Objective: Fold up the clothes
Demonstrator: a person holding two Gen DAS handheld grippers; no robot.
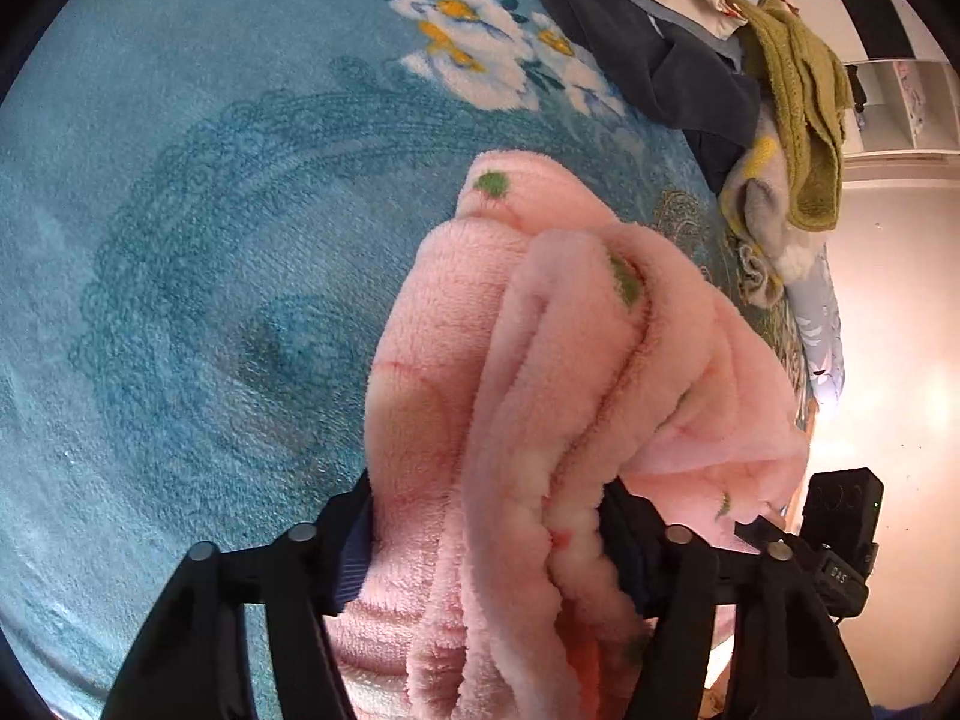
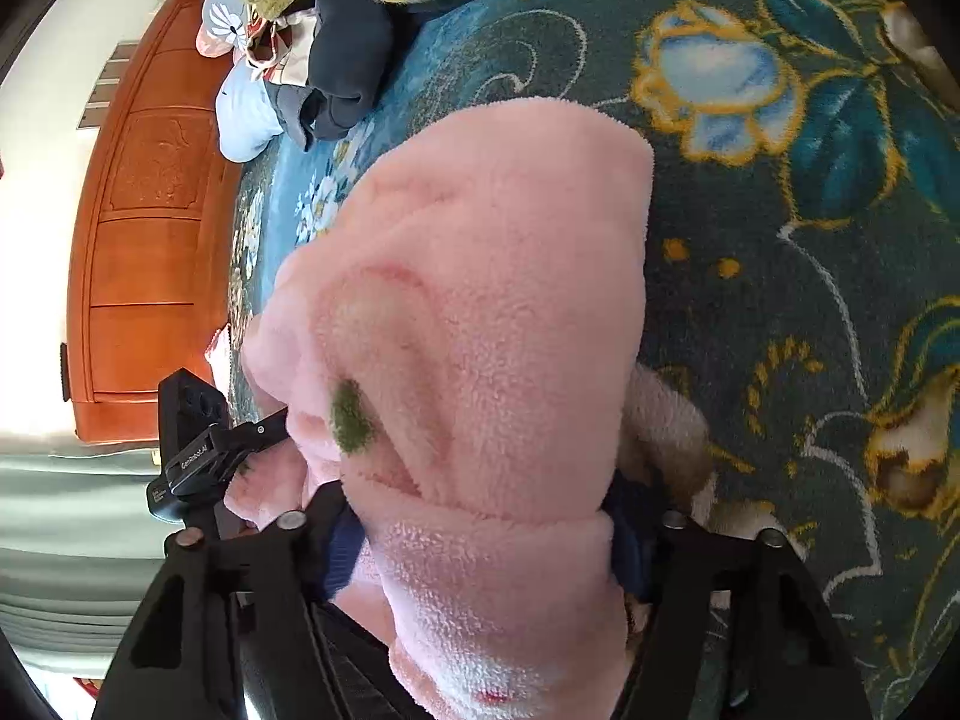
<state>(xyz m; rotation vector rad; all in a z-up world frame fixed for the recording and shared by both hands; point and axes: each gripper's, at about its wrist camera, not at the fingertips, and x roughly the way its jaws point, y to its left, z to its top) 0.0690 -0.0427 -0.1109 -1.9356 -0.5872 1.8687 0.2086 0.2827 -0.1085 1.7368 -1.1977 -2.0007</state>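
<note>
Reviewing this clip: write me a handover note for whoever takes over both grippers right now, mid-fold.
Left gripper: shut on the pink fleece garment, bunched in thick folds between its fingers.
Right gripper: shut on the same garment, which drapes over its fingers.
Both grippers are close together; the garment is raised over the blue floral blanket.
Unfolded pile (dark, olive and patterned pieces) sits at the blanket's far edge.
Done: garment picked up and gathered; how many folds are made, I cannot tell.
Left: lay it down flat, finish folding, then probably the pile.
</note>
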